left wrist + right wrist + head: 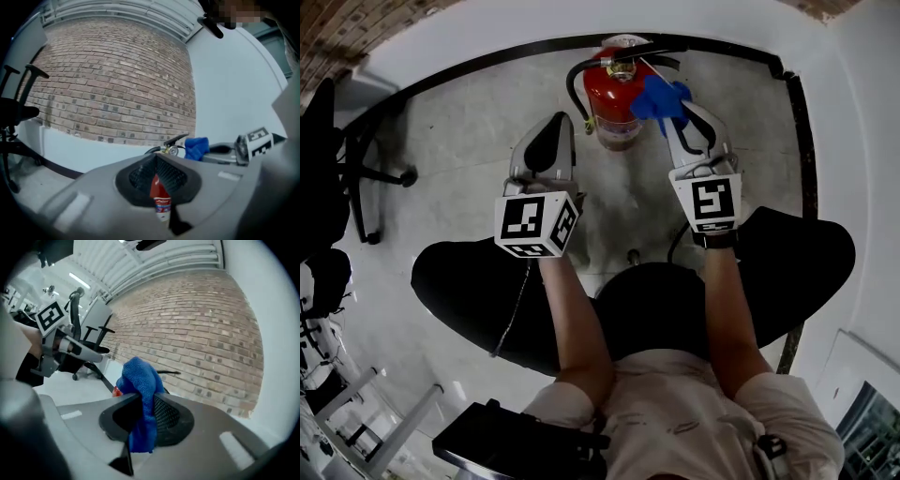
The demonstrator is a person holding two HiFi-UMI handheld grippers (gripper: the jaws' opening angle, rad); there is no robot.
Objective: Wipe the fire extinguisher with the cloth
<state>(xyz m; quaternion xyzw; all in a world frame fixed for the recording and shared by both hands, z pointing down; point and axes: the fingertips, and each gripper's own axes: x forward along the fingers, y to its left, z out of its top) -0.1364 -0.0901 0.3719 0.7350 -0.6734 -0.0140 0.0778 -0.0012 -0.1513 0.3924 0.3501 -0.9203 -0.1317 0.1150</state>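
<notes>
A red fire extinguisher (612, 101) with a black hose and lever stands on the grey floor by the white wall. My right gripper (668, 117) is shut on a blue cloth (661, 97), which it holds against the extinguisher's upper right side by the valve. In the right gripper view the cloth (140, 394) bulges from between the jaws and hides most of the red body (116, 391). My left gripper (565, 124) is shut and holds nothing, just left of the extinguisher and apart from it. Its own view shows the extinguisher (159, 192) straight ahead and the cloth (197, 147) to the right.
A black office chair (347, 159) stands at the left. A black baseboard (487, 61) runs along the wall behind the extinguisher, and a brick wall (117, 79) rises further left. The person's legs in black trousers (478, 291) spread below the grippers.
</notes>
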